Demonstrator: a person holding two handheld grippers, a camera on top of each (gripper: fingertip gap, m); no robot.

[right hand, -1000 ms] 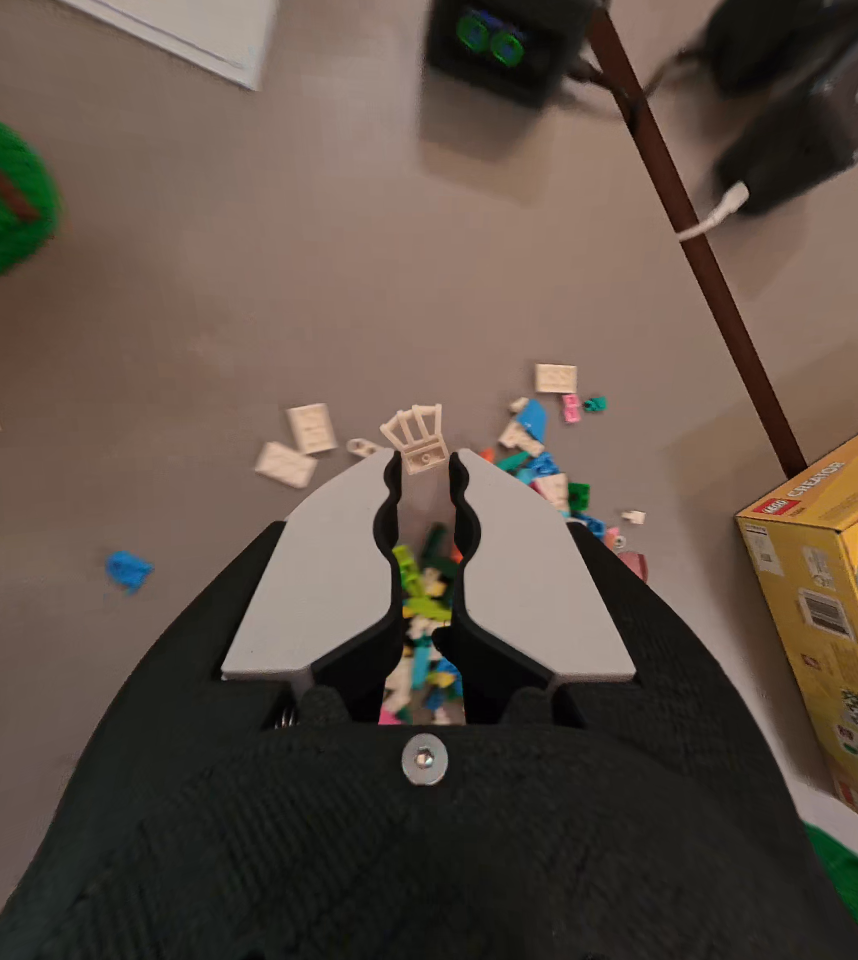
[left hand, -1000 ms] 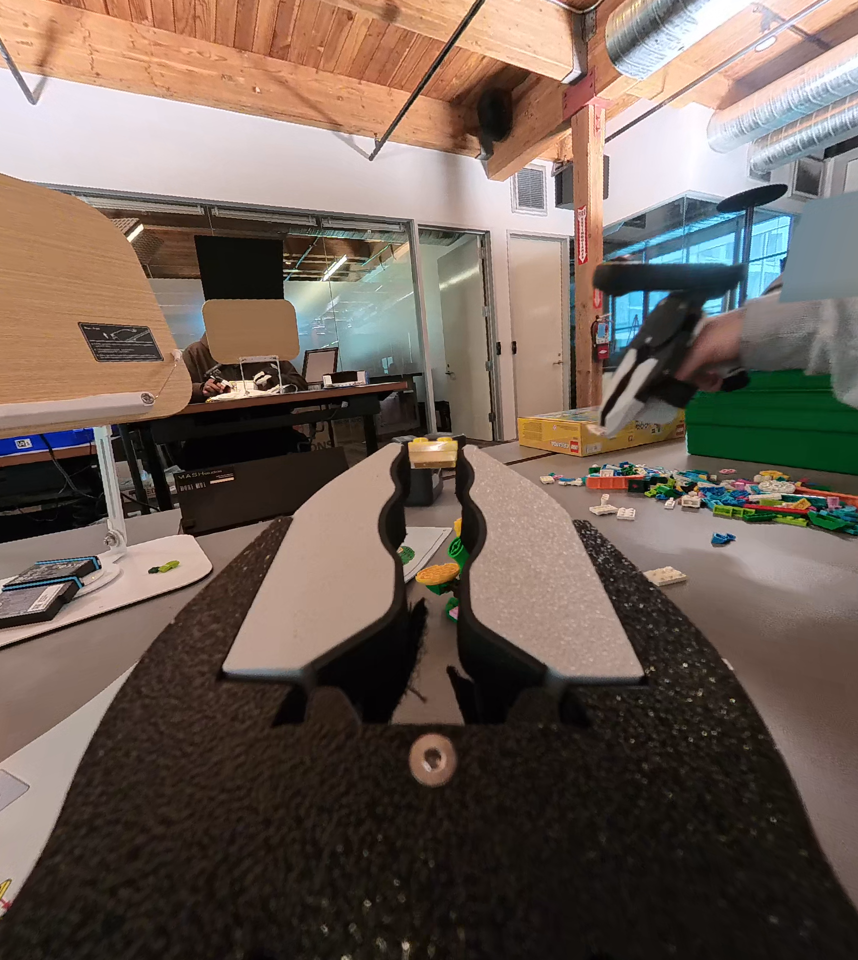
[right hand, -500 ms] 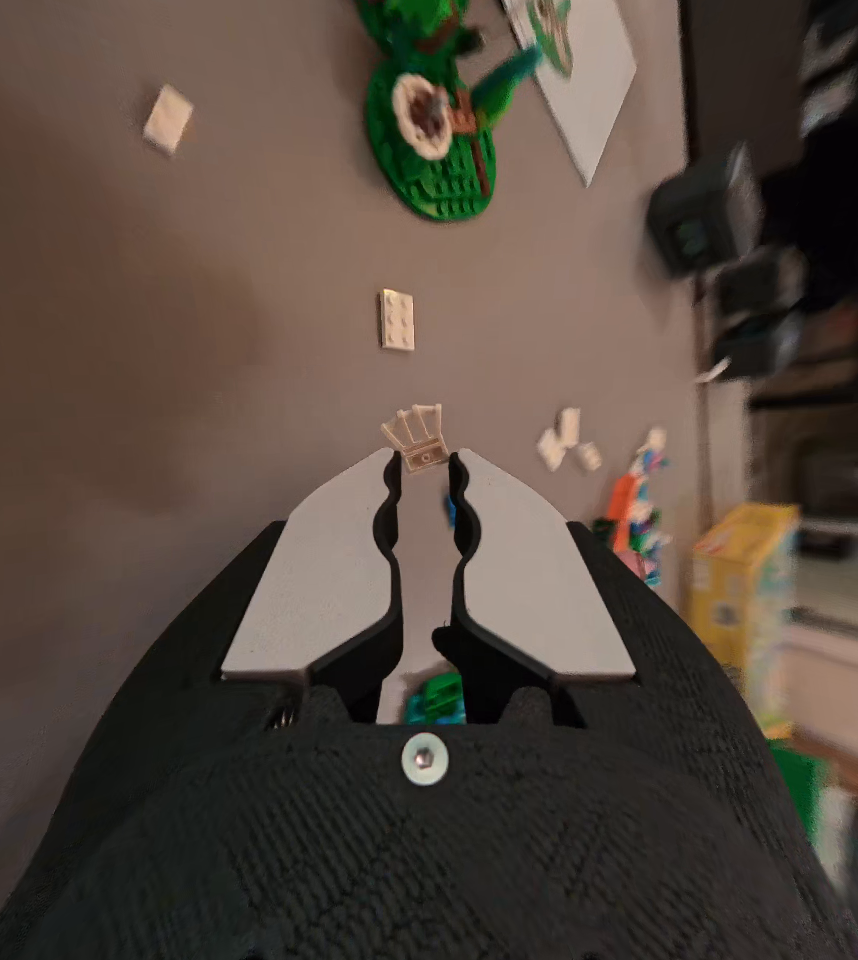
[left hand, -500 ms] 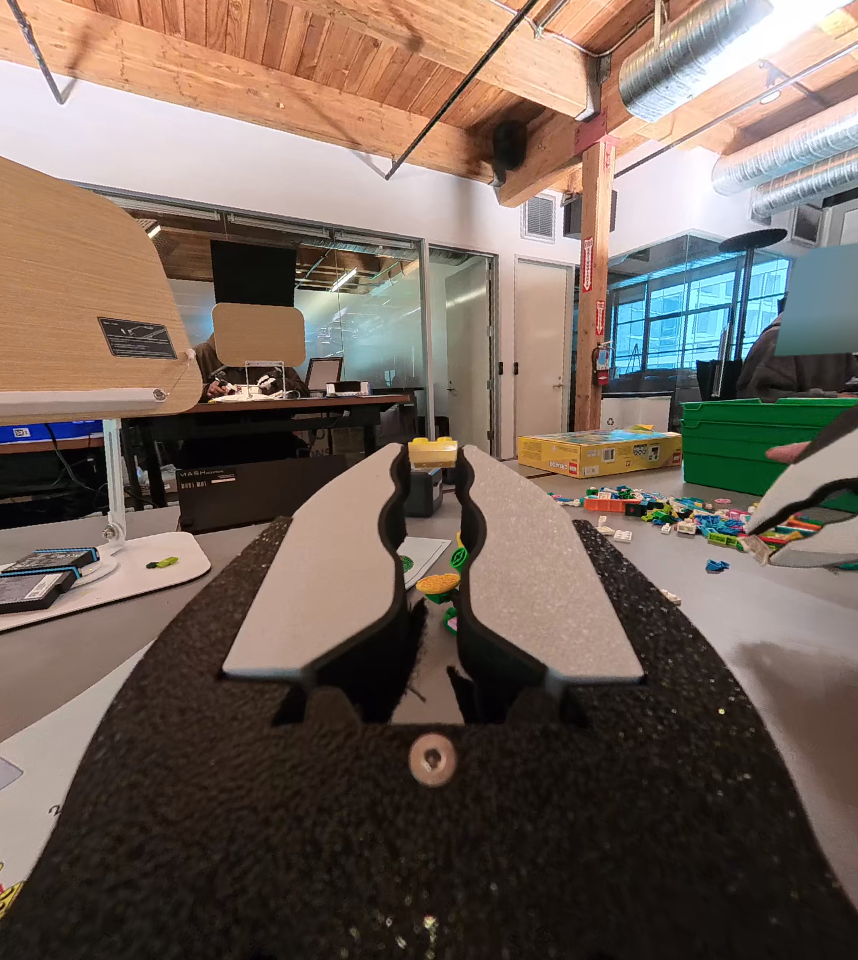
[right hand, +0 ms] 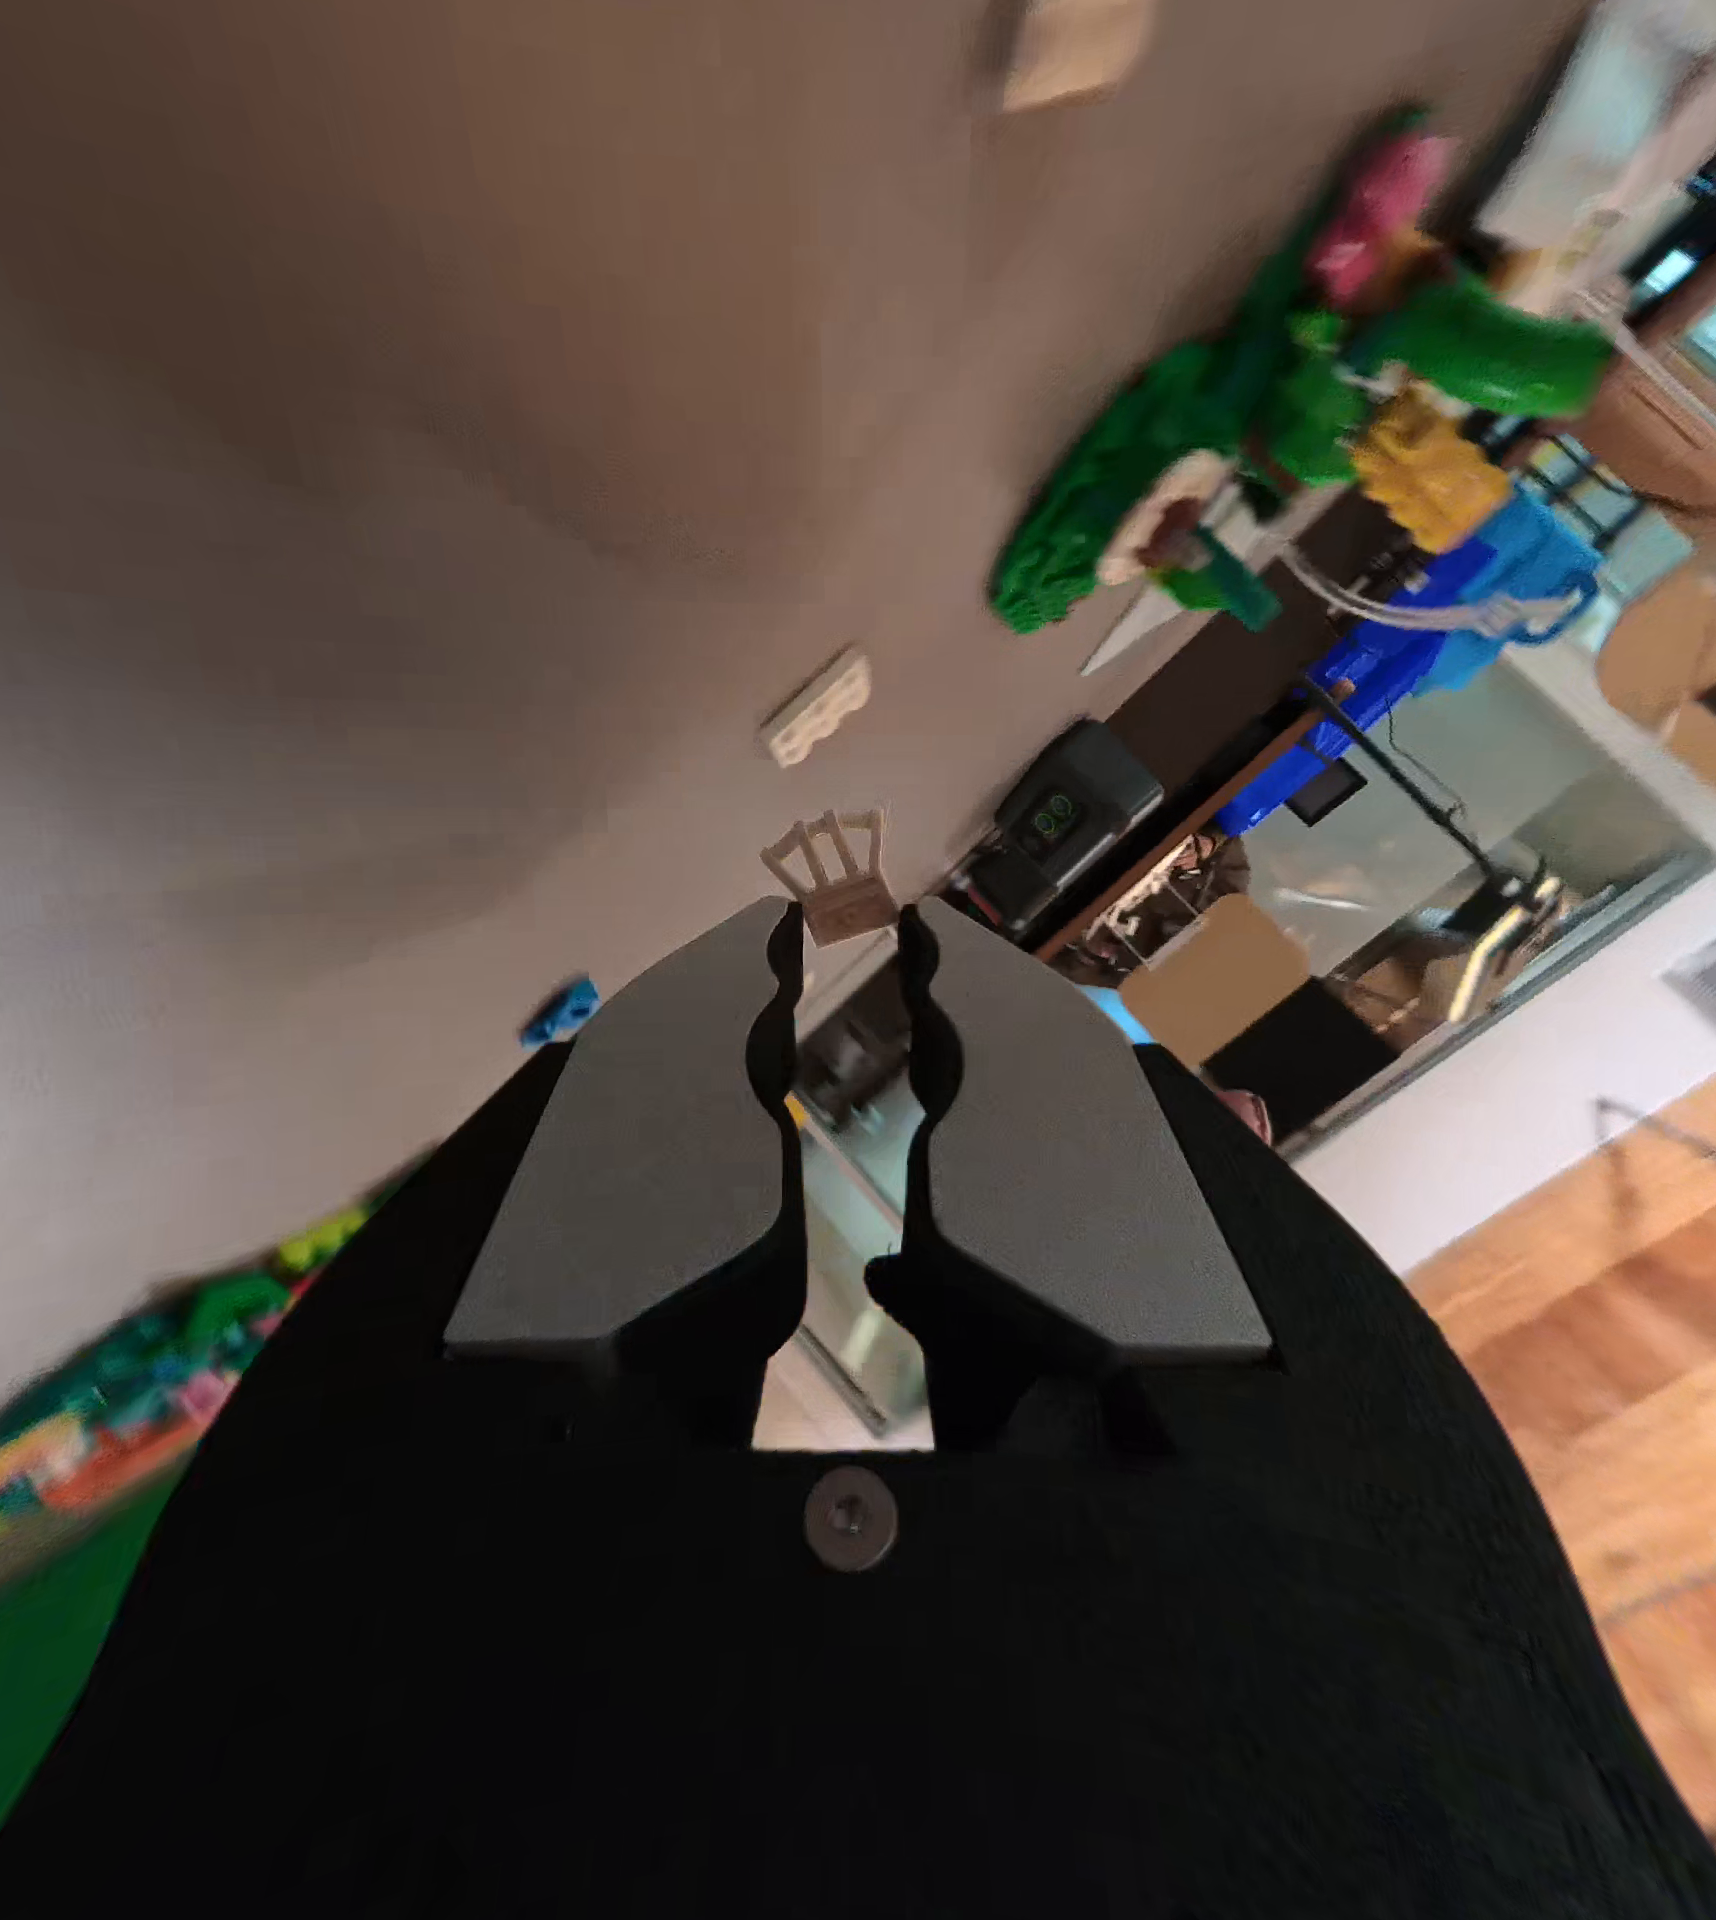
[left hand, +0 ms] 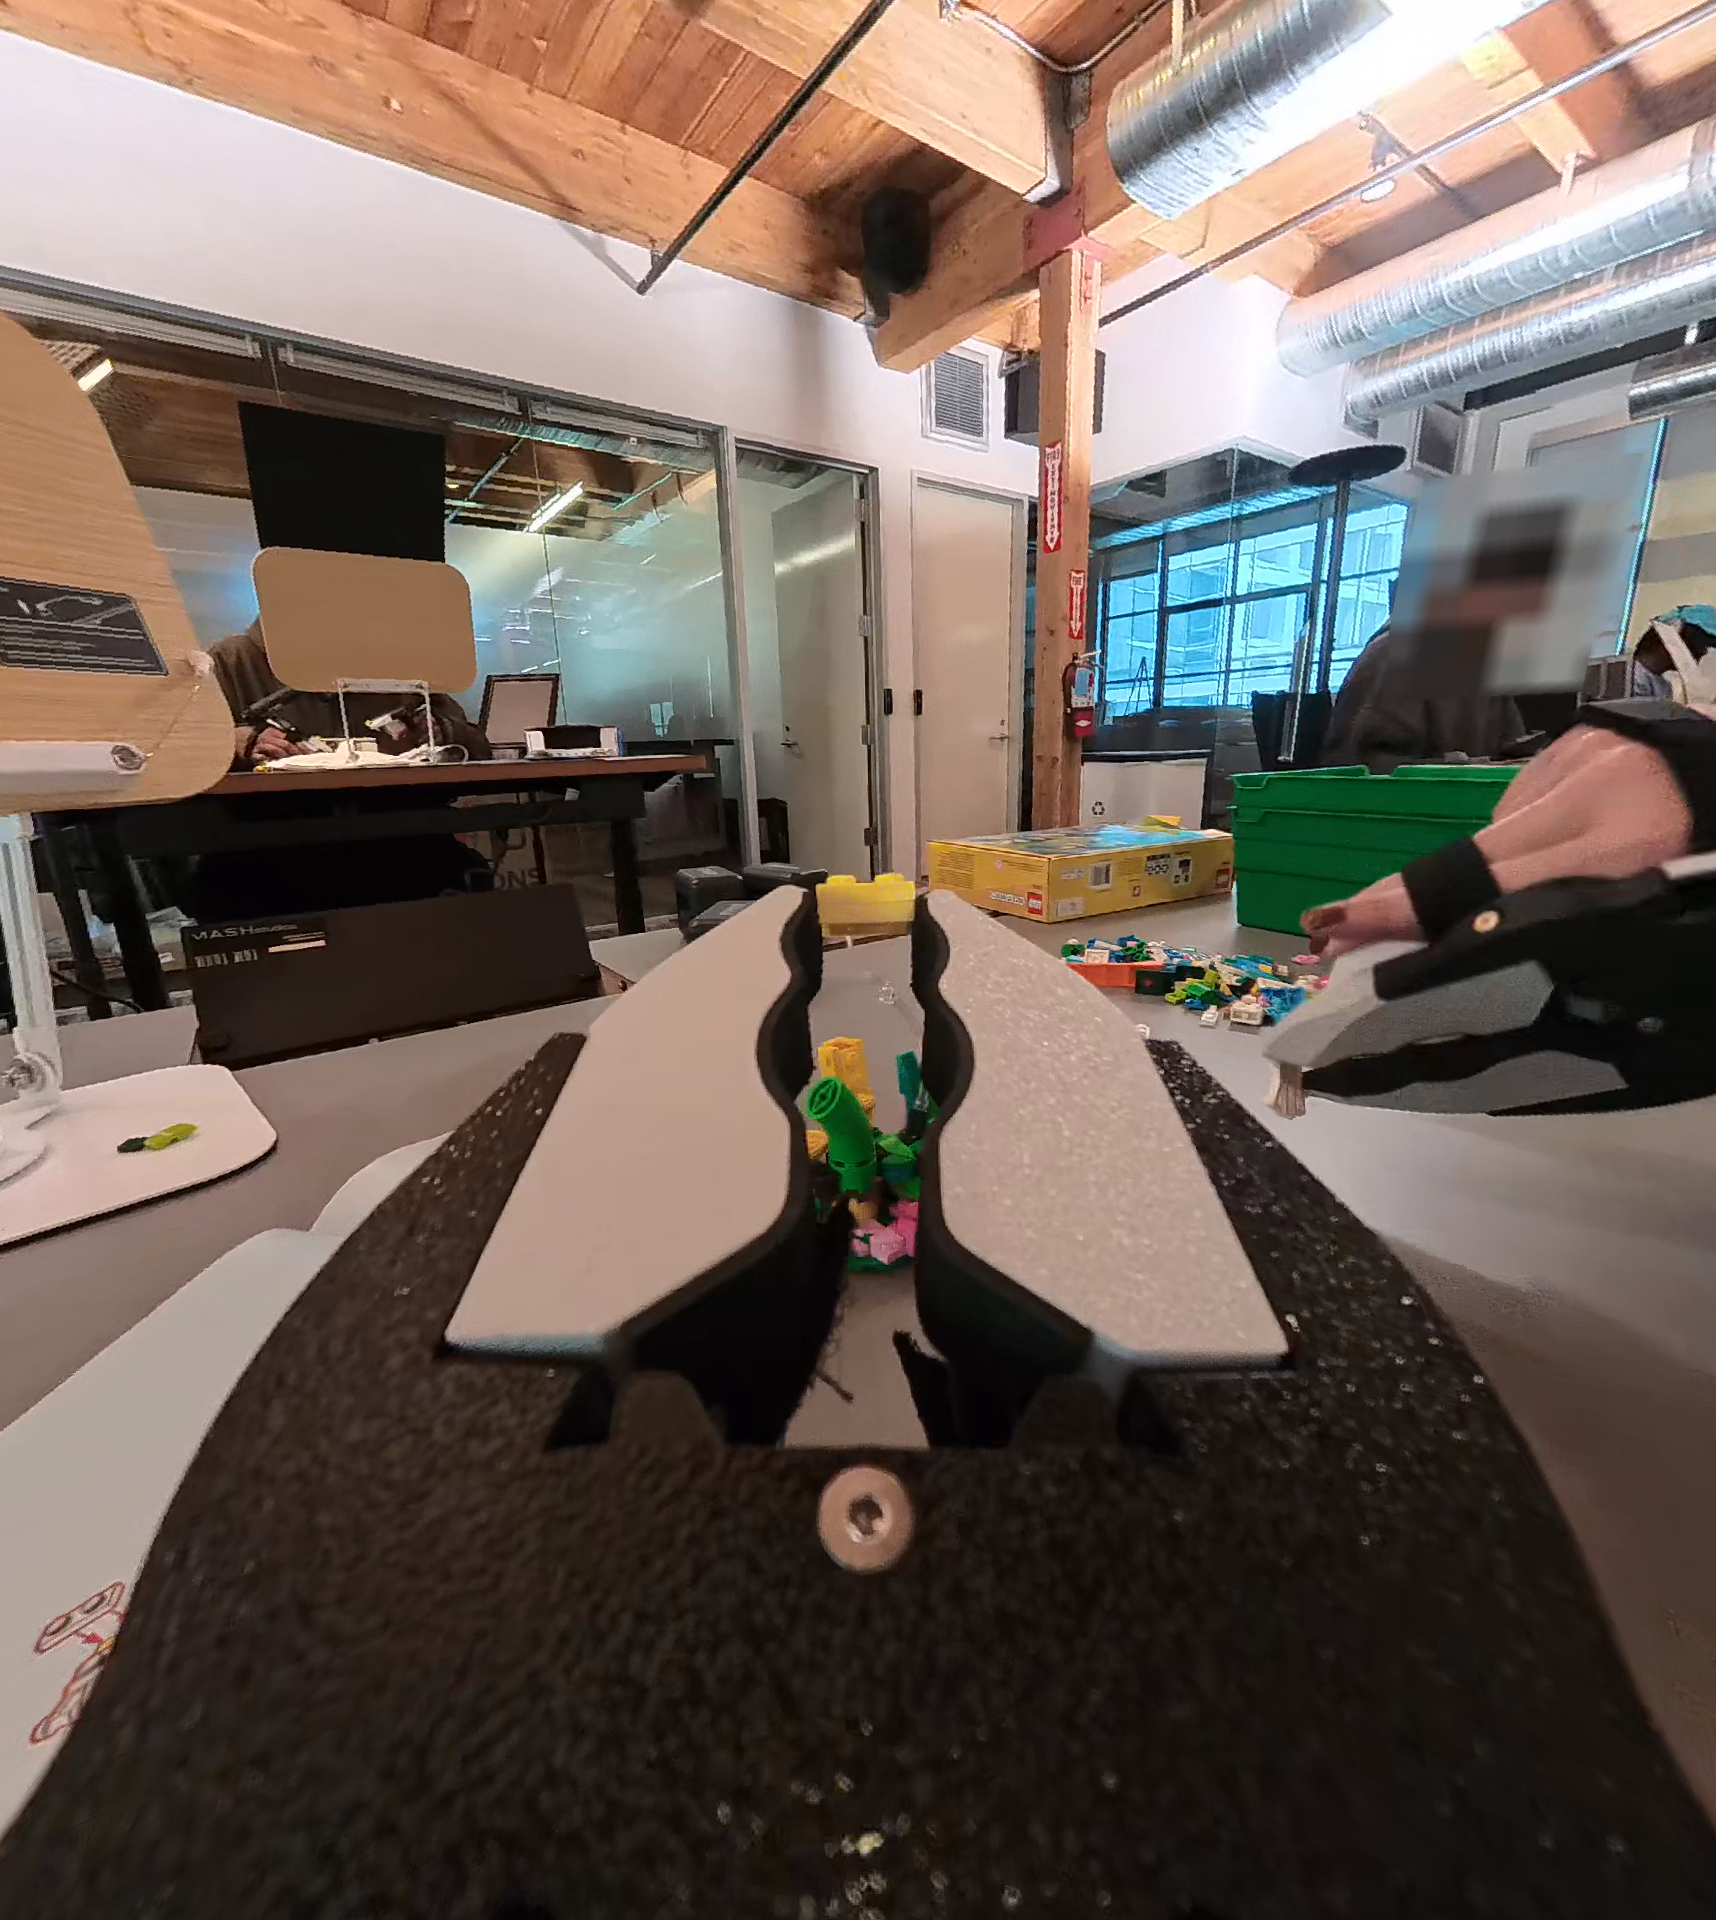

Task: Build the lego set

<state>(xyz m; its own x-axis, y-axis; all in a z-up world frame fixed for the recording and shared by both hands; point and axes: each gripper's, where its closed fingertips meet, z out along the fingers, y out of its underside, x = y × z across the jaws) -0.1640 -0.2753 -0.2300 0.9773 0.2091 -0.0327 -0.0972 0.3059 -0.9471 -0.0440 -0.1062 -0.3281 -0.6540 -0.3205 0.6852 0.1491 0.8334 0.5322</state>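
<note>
Jaws pinch yellow brick [left hand: 867, 902] and fence piece [right hand: 830, 860] at tips.

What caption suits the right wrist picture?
Right gripper carries a small tan fence piece toward the green lego model.

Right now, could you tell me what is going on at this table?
A person is building a Lego set with two handheld grippers. The left gripper is shut on a yellow brick, above the green model. The right gripper holds a small tan fence piece at its tips, near the model. Loose pieces lie on the grey table.
</note>
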